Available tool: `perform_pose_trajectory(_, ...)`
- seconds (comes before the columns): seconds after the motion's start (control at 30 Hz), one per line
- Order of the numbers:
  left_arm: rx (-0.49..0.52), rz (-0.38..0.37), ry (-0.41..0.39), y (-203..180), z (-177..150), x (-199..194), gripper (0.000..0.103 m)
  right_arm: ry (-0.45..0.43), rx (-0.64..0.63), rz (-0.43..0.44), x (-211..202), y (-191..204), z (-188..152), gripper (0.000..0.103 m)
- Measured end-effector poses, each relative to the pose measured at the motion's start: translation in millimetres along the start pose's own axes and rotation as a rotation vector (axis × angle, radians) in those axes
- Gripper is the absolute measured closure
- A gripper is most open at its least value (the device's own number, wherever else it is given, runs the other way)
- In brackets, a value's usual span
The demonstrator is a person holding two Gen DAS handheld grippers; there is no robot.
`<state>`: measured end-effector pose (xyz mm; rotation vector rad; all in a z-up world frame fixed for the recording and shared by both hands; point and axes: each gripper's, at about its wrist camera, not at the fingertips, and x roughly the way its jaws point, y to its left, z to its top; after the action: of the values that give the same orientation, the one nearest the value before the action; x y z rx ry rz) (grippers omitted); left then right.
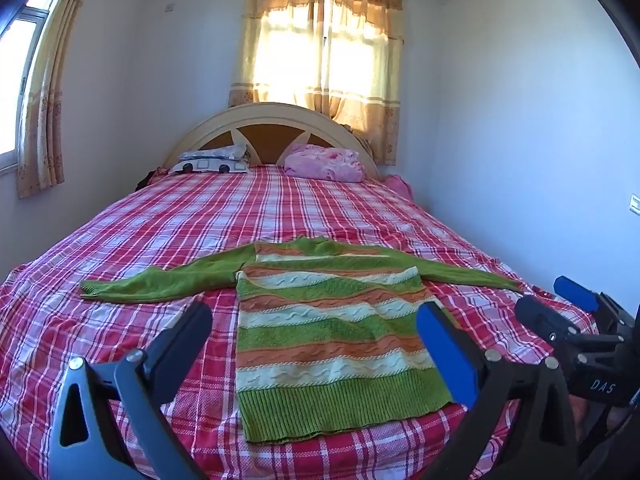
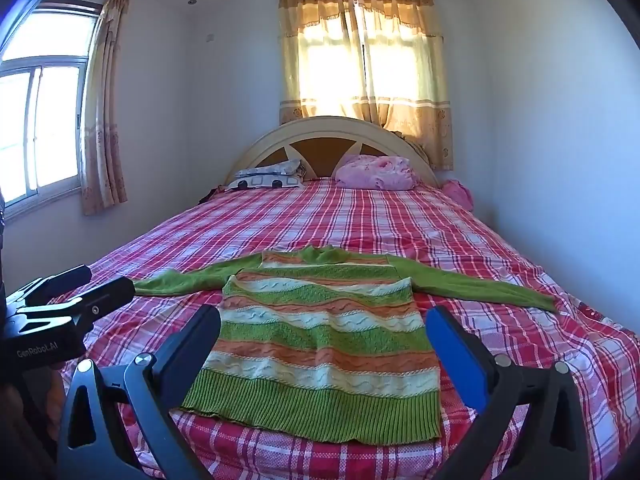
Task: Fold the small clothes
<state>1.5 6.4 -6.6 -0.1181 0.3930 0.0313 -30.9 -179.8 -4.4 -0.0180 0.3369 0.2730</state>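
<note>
The sweater lies flat on the bed, hem toward the foot, collar toward the headboard, sleeves spread sideways. Its body runs lengthwise along the bed. The left tongs and right tongs both gape wide above it, gripping nothing.
</note>
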Motion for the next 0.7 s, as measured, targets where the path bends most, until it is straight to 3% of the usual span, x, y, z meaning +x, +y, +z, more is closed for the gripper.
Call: perform_pose_trajectory(0.7,-0.04,0.008,0.005,10.3,0.1,5.7,0.0,0.021,0.002,-0.005,5.6,-2.3,-4.8,0.001)
